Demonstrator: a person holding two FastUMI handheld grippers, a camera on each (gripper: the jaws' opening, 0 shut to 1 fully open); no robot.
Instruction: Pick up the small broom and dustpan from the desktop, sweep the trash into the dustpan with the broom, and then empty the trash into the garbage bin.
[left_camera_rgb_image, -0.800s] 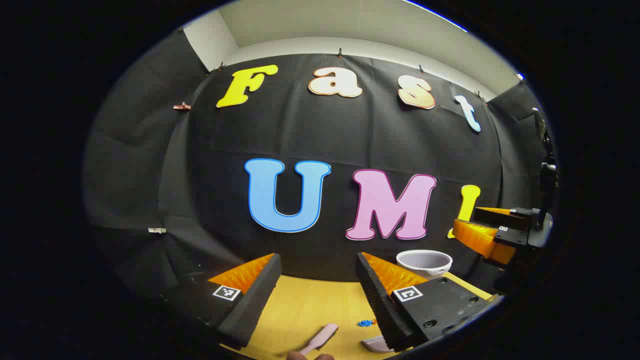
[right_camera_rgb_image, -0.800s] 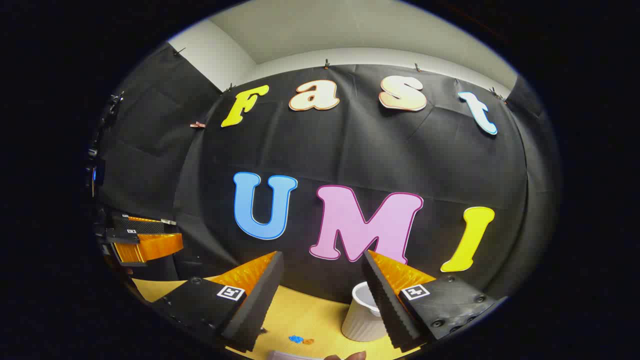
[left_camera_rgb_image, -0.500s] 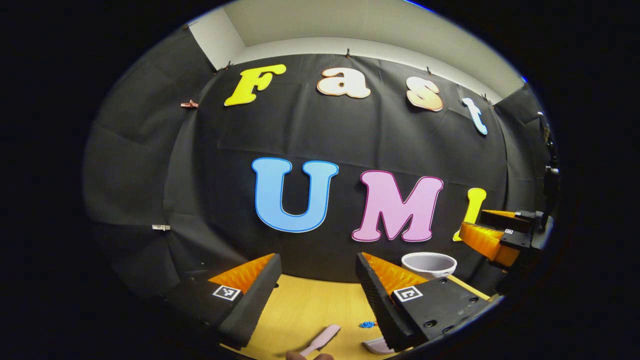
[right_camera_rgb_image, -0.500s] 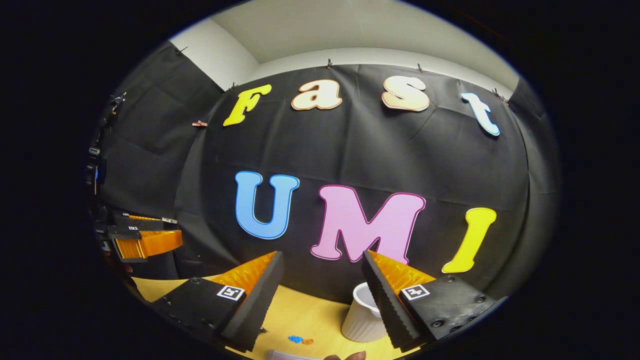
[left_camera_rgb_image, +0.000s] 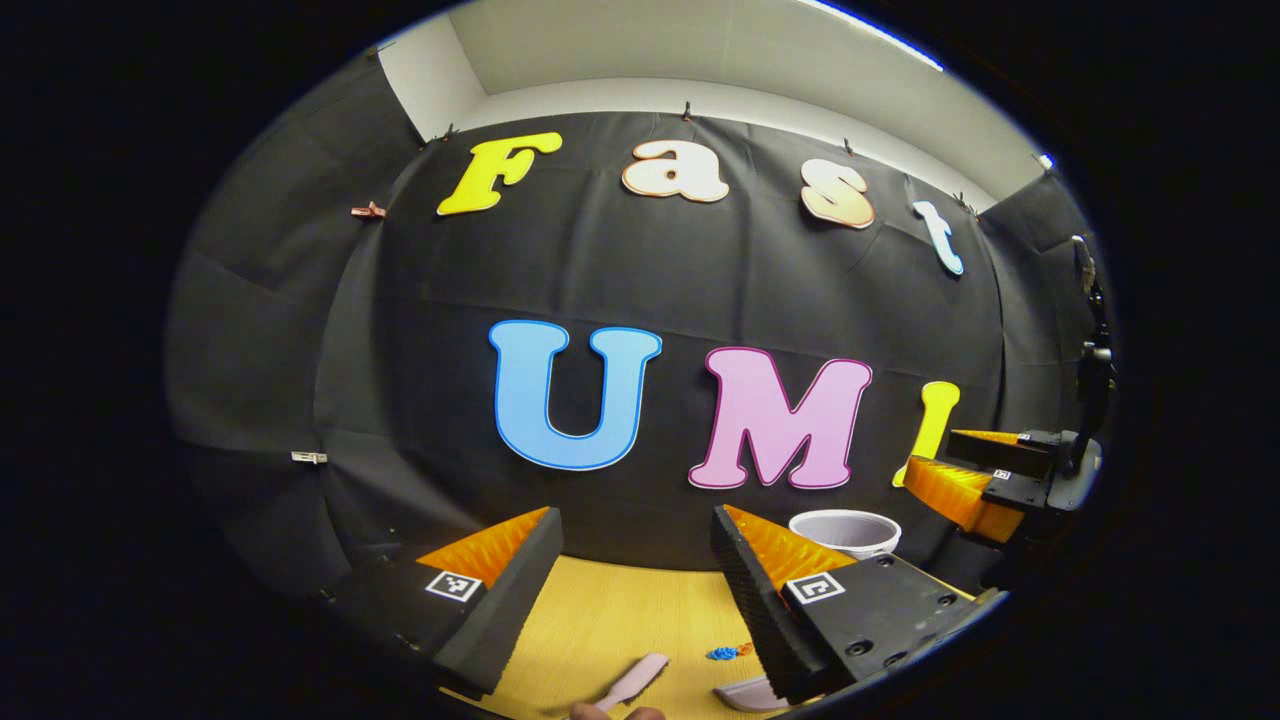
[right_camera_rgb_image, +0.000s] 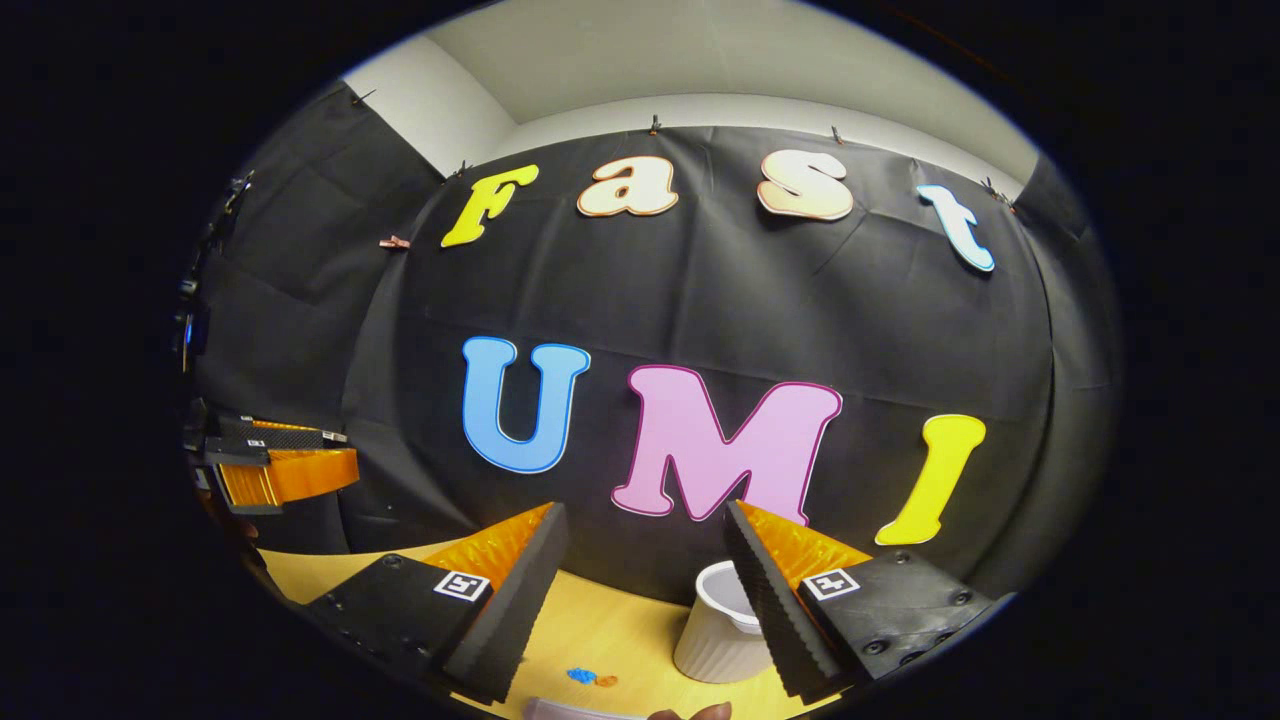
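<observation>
Hovering above the yellow wooden desktop (left_camera_rgb_image: 620, 610), the left gripper (left_camera_rgb_image: 632, 560) and right gripper (right_camera_rgb_image: 645, 555) both gape wide, grasping nothing.
On that desktop, the pale pink broom handle (left_camera_rgb_image: 632, 686) lies at the near edge, the pink plastic dustpan (left_camera_rgb_image: 742, 694) just beside it, small blue and orange trash scraps (right_camera_rgb_image: 588, 678) between them and the white ribbed garbage bin (right_camera_rgb_image: 715, 640) farther back.
</observation>
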